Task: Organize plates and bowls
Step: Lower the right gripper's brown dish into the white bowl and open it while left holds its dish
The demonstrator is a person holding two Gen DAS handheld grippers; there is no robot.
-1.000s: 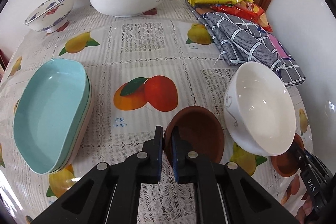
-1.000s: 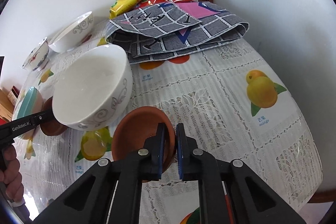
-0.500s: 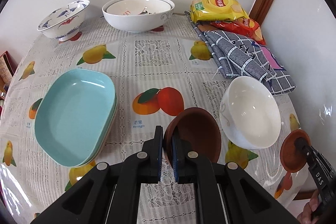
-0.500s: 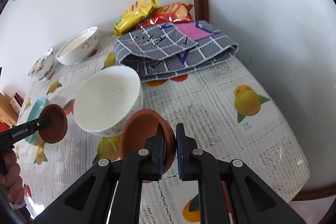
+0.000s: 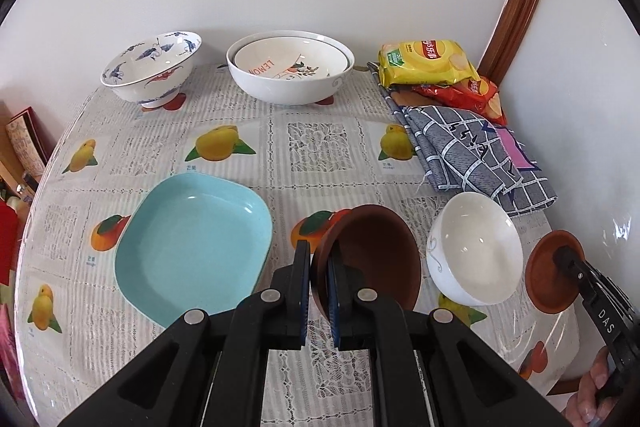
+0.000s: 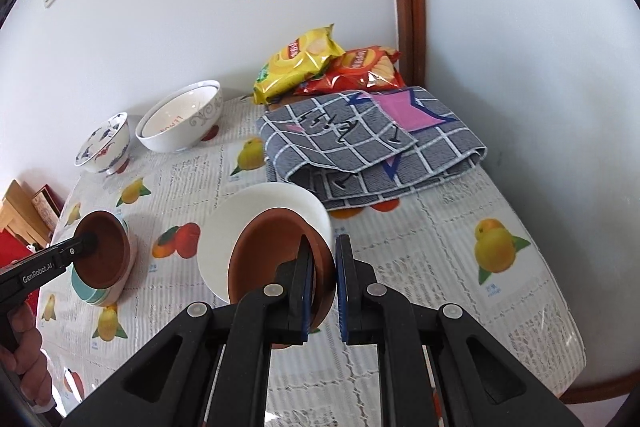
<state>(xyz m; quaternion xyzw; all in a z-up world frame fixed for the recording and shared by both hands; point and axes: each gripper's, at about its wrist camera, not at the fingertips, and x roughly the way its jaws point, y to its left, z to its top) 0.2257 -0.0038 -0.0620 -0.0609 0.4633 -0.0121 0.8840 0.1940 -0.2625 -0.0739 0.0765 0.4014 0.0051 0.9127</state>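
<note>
My left gripper [image 5: 318, 281] is shut on the rim of a brown saucer [image 5: 380, 255] and holds it above the table; it also shows in the right wrist view [image 6: 106, 251]. My right gripper [image 6: 322, 281] is shut on the rim of a second brown saucer [image 6: 272, 251], held in front of a white bowl [image 6: 236, 227]. That bowl [image 5: 476, 251] stands between the two saucers in the left wrist view, with the right saucer [image 5: 548, 273] beyond it. A stack of teal plates [image 5: 192, 247] lies to the left.
A large white bowl with a smaller one inside [image 5: 290, 71] and a blue-patterned bowl [image 5: 150, 69] stand by the back wall. A folded checked cloth [image 5: 476, 155] and snack bags [image 5: 428, 63] lie at the back right. The table edge [image 6: 576, 355] is near on the right.
Both grippers have risen and pulled back, each lifting its brown saucer off the table. The white bowl and teal plates have stayed in place.
</note>
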